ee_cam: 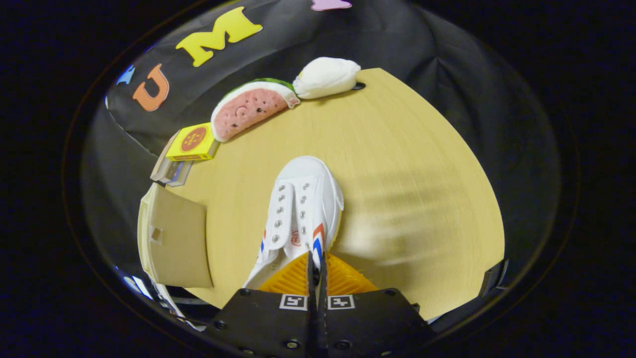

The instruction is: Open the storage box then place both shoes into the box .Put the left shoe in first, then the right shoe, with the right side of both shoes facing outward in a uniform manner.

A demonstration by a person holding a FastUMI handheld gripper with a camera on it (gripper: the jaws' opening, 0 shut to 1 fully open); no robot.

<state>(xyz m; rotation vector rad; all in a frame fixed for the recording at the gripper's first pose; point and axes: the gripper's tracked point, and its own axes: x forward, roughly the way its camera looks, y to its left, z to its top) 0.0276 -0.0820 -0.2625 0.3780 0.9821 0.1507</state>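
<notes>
Gripper view
Landmark: I take the white shoe point(303, 209) as my reference; it lies on the table point(422, 189) with its toe pointing away from me and its heel end towards the tongs.
Shoe details: I see two rows of metal eyelets with no laces, and red and blue stripes on both flanks near the heel.
Tongs: my tongs point(316, 271) sit at the heel end of the shoe, drawn narrow, with the two fingers almost meeting around a thin edge of the shoe's collar. From here I read them as pinching that collar edge.
Shoe contact with table: I cannot tell whether the shoe rests flat or is lifted slightly.
Storage box: to the left of the shoe, a tan cardboard flap point(176, 241) with a small square cut-out stands at the table's edge; a clear box wall point(164, 298) shows below it.
Yellow box: beyond the shoe and to its left, a small yellow box point(193, 142) sits on a clear holder.
Watermelon toy: further beyond, just past the yellow box, a plush watermelon slice point(251, 107).
White plush: right beside the watermelon, at the far table edge, a white plush lump point(326, 77).
Right of the shoe: bare wood-grain table.
</notes>
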